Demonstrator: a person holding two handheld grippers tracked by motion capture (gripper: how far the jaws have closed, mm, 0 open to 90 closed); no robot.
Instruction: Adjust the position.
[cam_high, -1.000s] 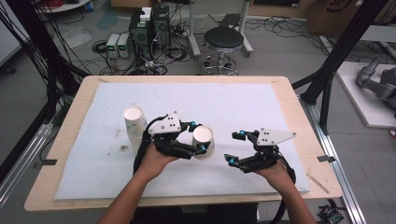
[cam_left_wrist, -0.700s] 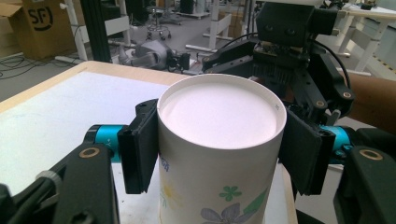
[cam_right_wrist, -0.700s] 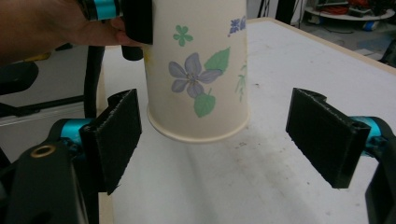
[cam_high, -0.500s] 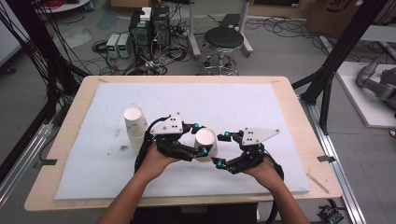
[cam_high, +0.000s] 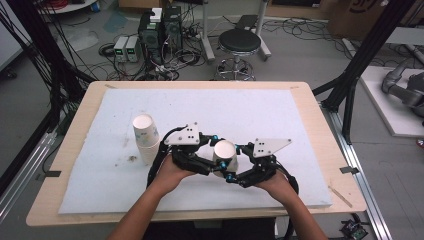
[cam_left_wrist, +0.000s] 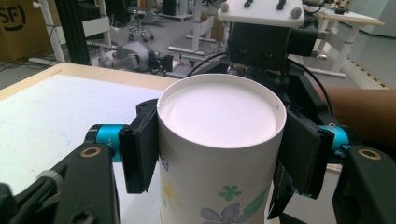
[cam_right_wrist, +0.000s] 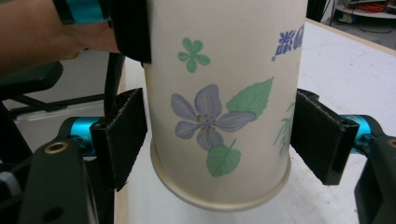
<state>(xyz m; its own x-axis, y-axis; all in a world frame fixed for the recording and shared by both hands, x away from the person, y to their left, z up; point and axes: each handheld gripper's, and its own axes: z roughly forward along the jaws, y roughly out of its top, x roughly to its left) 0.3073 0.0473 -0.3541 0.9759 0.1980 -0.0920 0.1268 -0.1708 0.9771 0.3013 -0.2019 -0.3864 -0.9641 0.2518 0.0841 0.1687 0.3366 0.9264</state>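
In the high view, a white mat (cam_high: 260, 115) covers most of the wooden table (cam_high: 320, 125). Near the middle of the mat's near half, an upturned paper cup (cam_high: 223, 155) stands base-up between the two grippers. The left gripper (cam_high: 212, 162) comes in from the left with its jaws closed on the cup. The right gripper (cam_high: 235, 167) comes in from the right, its jaws around the same cup. A stack of cups (cam_high: 146, 137), also base-up, stands on the mat just left of the left gripper. Beyond the table's far edge stand a stool (cam_high: 239, 42) and boxes of electronics (cam_high: 160, 30) on the floor.

In the left gripper view, the cup (cam_left_wrist: 219, 154) sits between the left gripper's (cam_left_wrist: 219, 158) black pads, which press its sides just below the white, recessed base. The right gripper (cam_left_wrist: 266, 44) faces in from behind the cup.

In the right gripper view, the cup (cam_right_wrist: 224, 107), printed with a purple flower and green leaves, hangs rim-down just above the mat (cam_right_wrist: 373, 70). The right gripper (cam_right_wrist: 219, 135) has its pads on either side of the cup's lower part, the left pad at the wall, the right pad a sliver off it, so the jaws are spread and not clamping. Higher up, one pad of the left gripper (cam_right_wrist: 130, 28) presses the cup.
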